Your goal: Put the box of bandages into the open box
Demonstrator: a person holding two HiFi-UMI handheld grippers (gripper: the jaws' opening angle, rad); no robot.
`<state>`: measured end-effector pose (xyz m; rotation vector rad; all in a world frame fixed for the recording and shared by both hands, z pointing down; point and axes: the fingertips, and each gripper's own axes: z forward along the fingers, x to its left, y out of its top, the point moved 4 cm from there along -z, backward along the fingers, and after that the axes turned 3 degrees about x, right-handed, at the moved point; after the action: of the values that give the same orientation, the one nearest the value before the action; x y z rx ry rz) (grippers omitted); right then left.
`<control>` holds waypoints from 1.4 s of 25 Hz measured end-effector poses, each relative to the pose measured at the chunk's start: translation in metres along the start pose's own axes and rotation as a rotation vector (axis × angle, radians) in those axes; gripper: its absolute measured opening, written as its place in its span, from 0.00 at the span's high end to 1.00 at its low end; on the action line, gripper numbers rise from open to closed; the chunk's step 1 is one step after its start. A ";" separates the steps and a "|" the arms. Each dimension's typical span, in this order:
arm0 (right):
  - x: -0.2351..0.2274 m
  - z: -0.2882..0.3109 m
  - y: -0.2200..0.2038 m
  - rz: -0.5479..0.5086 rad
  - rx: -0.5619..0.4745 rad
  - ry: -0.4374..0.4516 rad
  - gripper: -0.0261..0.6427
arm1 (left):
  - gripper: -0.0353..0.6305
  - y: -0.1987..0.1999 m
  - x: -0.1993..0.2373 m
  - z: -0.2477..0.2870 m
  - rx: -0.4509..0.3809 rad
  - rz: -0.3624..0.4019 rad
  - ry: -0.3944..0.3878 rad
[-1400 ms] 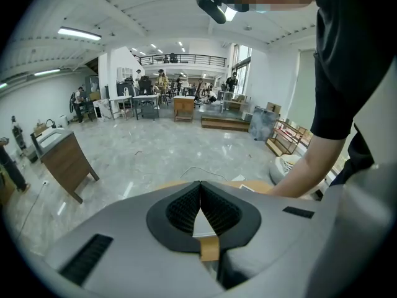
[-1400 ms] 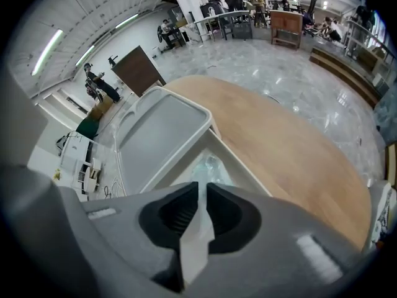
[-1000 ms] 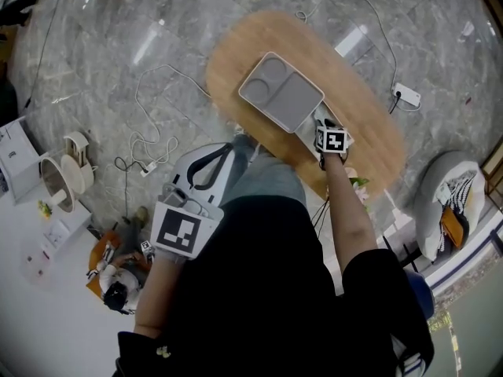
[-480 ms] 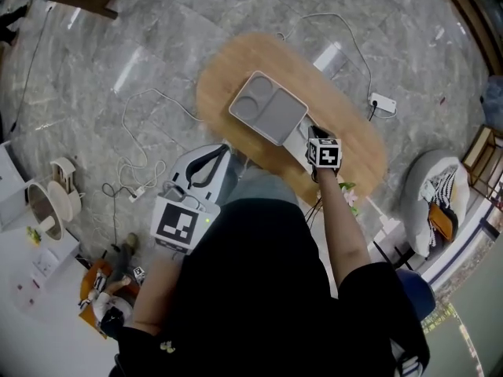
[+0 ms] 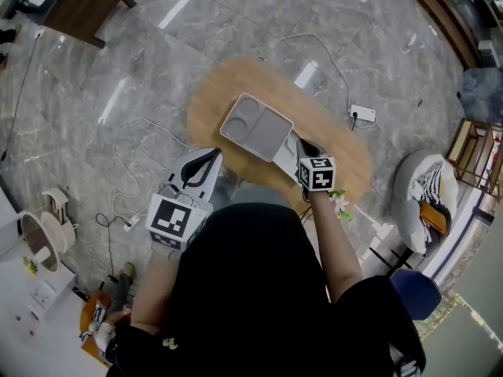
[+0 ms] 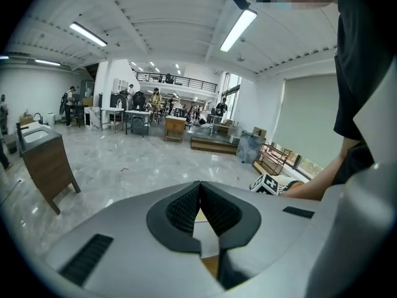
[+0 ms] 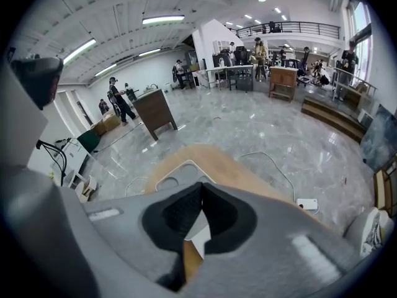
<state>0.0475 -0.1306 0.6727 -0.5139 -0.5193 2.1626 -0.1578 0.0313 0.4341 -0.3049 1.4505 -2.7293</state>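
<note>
The open box (image 5: 236, 110) is a shallow white tray with compartments; it lies on an oval wooden table (image 5: 346, 159) and shows again as the open box (image 7: 186, 162) in the right gripper view. My right gripper (image 5: 301, 144) hovers at its near right corner. The jaws of the right gripper (image 7: 201, 188) are closing, tips touching, and I see nothing between them. My left gripper (image 5: 214, 154) hangs off the table's near left edge, and the left gripper (image 6: 200, 188) is shut and empty. I cannot make out a box of bandages in any view.
Cables and a white power strip (image 5: 362, 115) lie on the marble floor beyond the table. A dark wooden cabinet (image 5: 75, 2) stands far left and a pale beanbag (image 5: 420, 195) at the right. People stand far off in the hall.
The head view has swung, so the table and tray sit lower and further left in frame. Both grippers keep their places by the tray and the table's edge.
</note>
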 end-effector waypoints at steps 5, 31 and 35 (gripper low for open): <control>0.016 -0.039 0.025 -0.007 -0.085 -0.014 0.96 | 0.93 0.005 0.009 0.003 -0.029 -0.007 -0.028; 0.081 -0.282 0.120 -0.135 -0.553 -0.107 0.96 | 0.93 0.077 -0.027 0.004 -0.179 0.105 -0.225; 0.084 -0.300 0.126 -0.135 -0.606 -0.116 0.96 | 0.93 0.090 -0.036 -0.001 -0.205 0.116 -0.252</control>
<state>0.0776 -0.0787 0.3417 -0.6536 -1.2525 1.8927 -0.1285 -0.0142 0.3543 -0.5324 1.6183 -2.3555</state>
